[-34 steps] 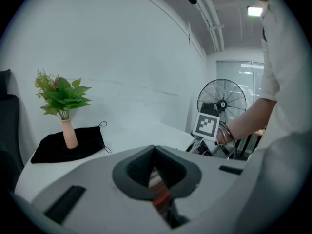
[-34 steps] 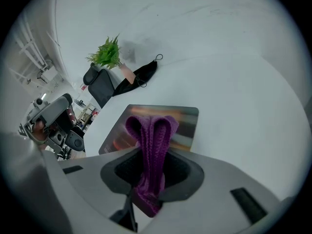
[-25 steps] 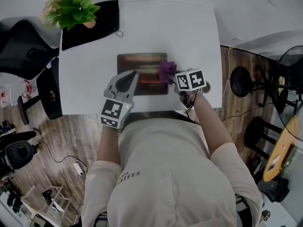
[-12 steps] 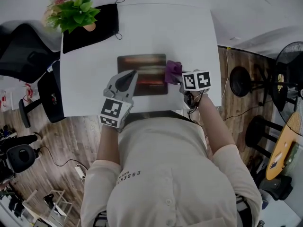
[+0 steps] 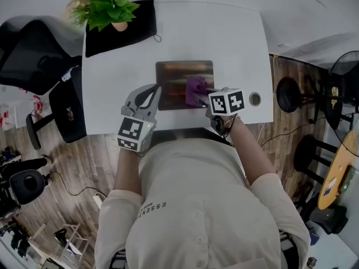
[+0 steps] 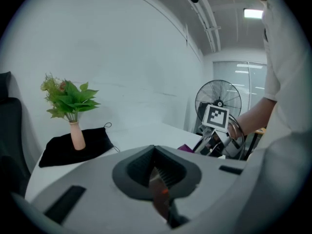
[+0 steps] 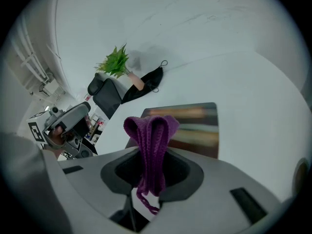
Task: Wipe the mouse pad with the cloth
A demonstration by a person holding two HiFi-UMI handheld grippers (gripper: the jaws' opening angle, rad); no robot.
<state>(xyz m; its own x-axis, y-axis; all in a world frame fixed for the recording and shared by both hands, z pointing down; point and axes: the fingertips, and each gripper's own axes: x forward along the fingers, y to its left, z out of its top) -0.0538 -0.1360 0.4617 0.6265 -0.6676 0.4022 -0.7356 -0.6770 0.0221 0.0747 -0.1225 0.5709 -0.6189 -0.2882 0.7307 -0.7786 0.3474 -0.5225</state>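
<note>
The mouse pad (image 5: 178,74), a dark rectangle with brown streaks, lies on the white table (image 5: 224,32). My right gripper (image 5: 205,97) is shut on a folded purple cloth (image 5: 195,89) that rests on the pad's right half. In the right gripper view the cloth (image 7: 151,140) hangs bunched out of the jaws of the right gripper (image 7: 151,179), with the pad (image 7: 195,126) just beyond. My left gripper (image 5: 152,91) is at the pad's left edge, jaws together. In the left gripper view, the left gripper (image 6: 158,179) shows a thin brown sliver in its slit.
A potted plant (image 5: 106,7) stands on a black cloth (image 5: 120,29) at the table's far left corner. A round cable hole (image 5: 255,98) sits near the right front edge. An office chair (image 5: 33,49) is to the left and a fan (image 5: 348,77) to the right.
The right gripper took the cloth out past the pad's right edge, then back left onto the pad. The left gripper has kept its place at the pad's left side.
</note>
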